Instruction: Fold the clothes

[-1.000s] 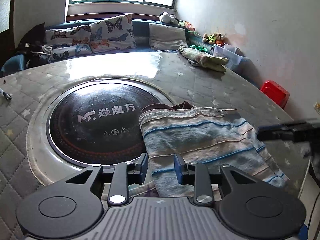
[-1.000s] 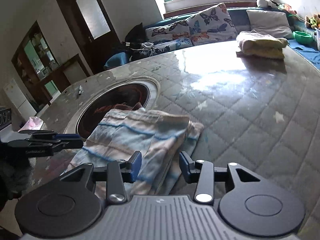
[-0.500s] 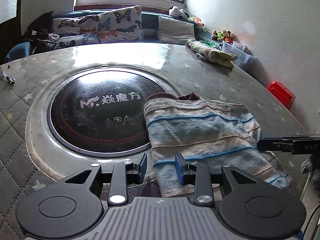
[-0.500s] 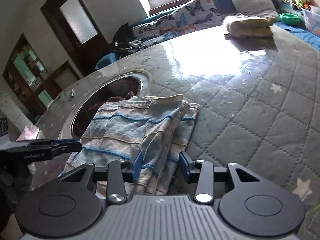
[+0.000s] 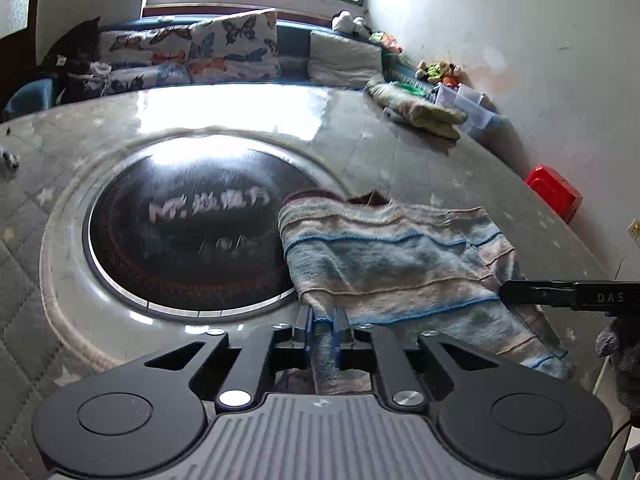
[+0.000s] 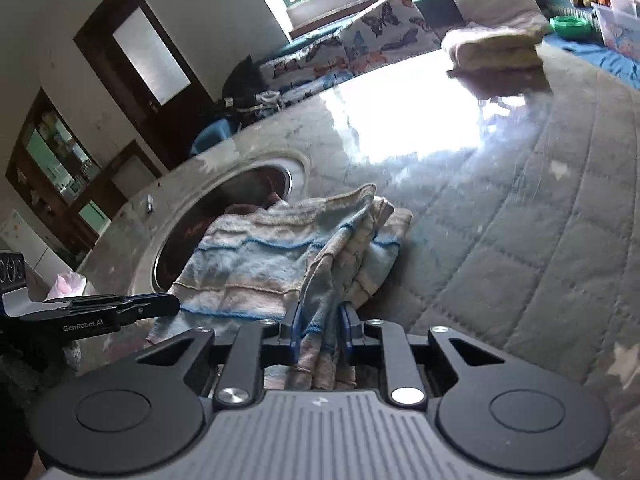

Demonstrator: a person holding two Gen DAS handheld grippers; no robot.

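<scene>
A blue and beige striped garment (image 5: 392, 264) lies folded on the quilted round table (image 5: 400, 152), partly over the dark glass hob. My left gripper (image 5: 322, 320) is shut on its near left corner, with cloth pinched between the blue pads. In the right wrist view the same striped garment (image 6: 272, 260) shows its layered right edge, and my right gripper (image 6: 318, 322) has its jaws closing on that bunched edge, the pads pressing the cloth. Each gripper shows in the other's view: the right gripper (image 5: 504, 292) at the garment's right side, the left gripper (image 6: 172, 304) at its left.
The hob (image 5: 188, 236) has a metal rim. A folded stack of clothes (image 5: 416, 110) sits at the table's far right edge. Cushions (image 5: 224, 52) line a bench under the window. A red stool (image 5: 554, 192) stands by the wall. A door (image 6: 140, 64) is on the left.
Both grippers have closed on the garment's near corners; half a second ago the jaws stood apart around the cloth. The right edge of the garment is now bunched and slightly lifted.
</scene>
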